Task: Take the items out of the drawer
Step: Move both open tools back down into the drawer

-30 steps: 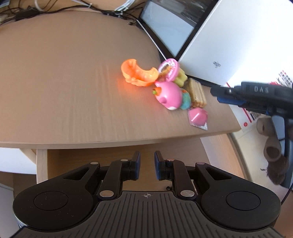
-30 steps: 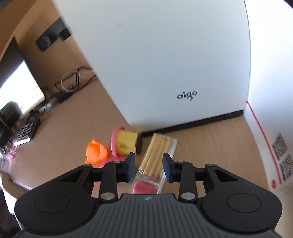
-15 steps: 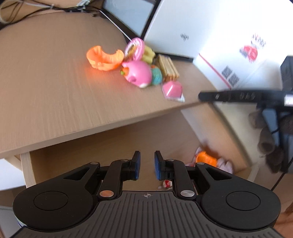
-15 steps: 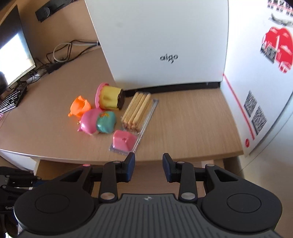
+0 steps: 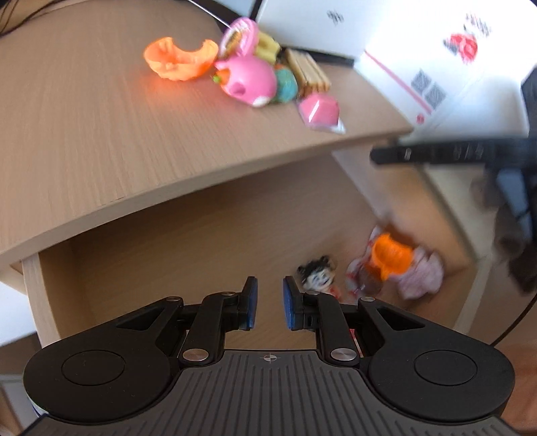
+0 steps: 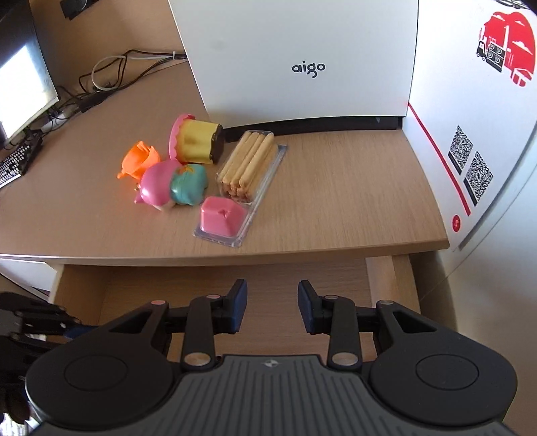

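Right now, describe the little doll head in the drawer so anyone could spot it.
Look below the desktop into the open drawer, toward its right end. The doll head lies there, pale-faced with black hair, left of the orange toy on pinkish cloth.

1. My left wrist view sits low over the open drawer (image 5: 188, 255), close to it, looking forward and down along the left gripper (image 5: 267, 308). It takes in the drawer floor and, above it, the desk (image 5: 84, 134) edge seen at a slant.
2. My right wrist view sits higher and further back, facing the desk (image 6: 335, 201) nearly square on along the right gripper (image 6: 272, 308), with the white box (image 6: 302, 60) filling the far side.
3. Both views share the toy pile (image 5: 248, 77) (image 6: 171, 181) on the desk, the white box (image 5: 308, 23) and the drawer (image 6: 188, 285).
4. Each catches the other gripper at its edge: the right gripper (image 5: 436, 152) at right, blurred, and the left gripper (image 6: 37, 323) at lower left.
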Motion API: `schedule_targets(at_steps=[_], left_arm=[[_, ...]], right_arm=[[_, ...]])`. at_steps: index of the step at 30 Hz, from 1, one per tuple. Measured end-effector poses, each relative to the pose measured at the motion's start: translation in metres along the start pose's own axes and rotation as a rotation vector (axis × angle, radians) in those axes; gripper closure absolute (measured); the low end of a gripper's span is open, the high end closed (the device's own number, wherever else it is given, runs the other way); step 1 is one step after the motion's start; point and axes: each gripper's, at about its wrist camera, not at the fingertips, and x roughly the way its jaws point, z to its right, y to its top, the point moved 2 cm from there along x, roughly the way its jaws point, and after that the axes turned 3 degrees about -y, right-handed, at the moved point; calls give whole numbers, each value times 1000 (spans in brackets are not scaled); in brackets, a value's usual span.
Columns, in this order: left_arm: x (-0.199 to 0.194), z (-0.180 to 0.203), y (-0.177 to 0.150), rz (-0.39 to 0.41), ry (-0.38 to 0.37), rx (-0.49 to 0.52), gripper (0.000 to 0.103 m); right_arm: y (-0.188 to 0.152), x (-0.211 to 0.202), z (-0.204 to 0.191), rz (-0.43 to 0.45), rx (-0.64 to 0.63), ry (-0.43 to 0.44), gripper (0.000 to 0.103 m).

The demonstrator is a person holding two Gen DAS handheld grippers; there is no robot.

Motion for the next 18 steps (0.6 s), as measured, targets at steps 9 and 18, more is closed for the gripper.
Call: schedule_targets(at_steps=[9,18], left_arm=[[13,1,-27,-188,-4,139,85],[16,4,-44,-232,-18,153,85]], right_arm=[[-6,7,2,-47,-7,0,70],[-37,22,-7,-145,-51,-7,70]])
